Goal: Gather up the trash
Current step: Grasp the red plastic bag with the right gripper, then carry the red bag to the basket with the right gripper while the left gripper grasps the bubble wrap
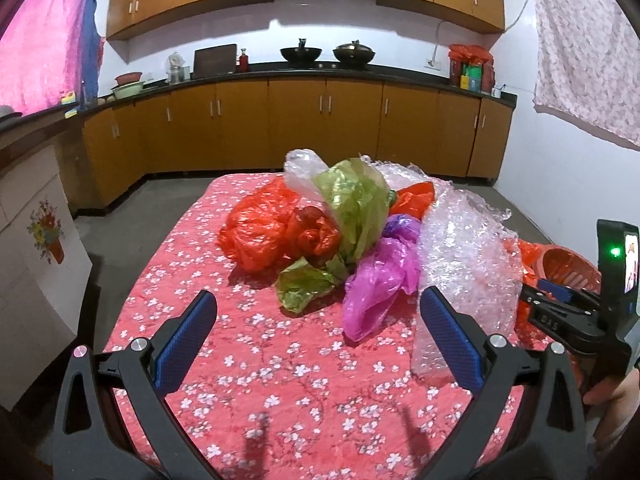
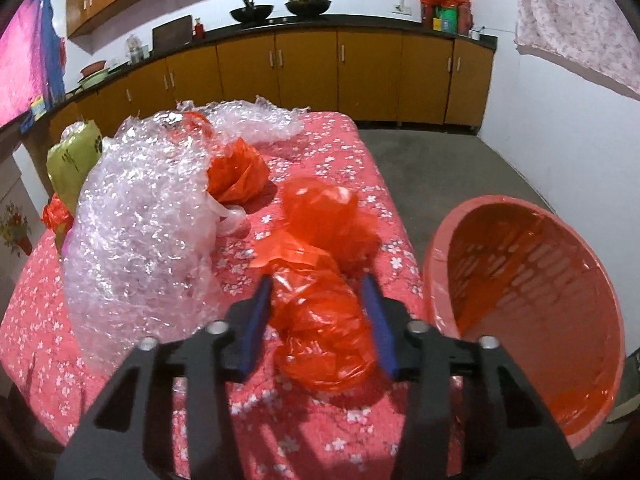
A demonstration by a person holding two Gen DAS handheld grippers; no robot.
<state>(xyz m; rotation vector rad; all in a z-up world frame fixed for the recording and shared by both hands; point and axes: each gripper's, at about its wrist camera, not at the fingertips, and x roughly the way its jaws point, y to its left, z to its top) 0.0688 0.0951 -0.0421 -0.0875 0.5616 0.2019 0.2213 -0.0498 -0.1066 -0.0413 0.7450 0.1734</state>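
The right claw straddles a crumpled red bag on the surface, jaws narrow but seemingly not yet pinching, the left claw wide and empty; next, squeeze, then carry to the red basket.

Hidden and cut-off parts around the two tools

Right of the left tool, the basket is mostly hidden behind the right tool and bubble wrap. In the right wrist view, the basket's lower rim runs behind the tool body, and the red bag between the blue pads is blurred; whether they press it cannot be told.
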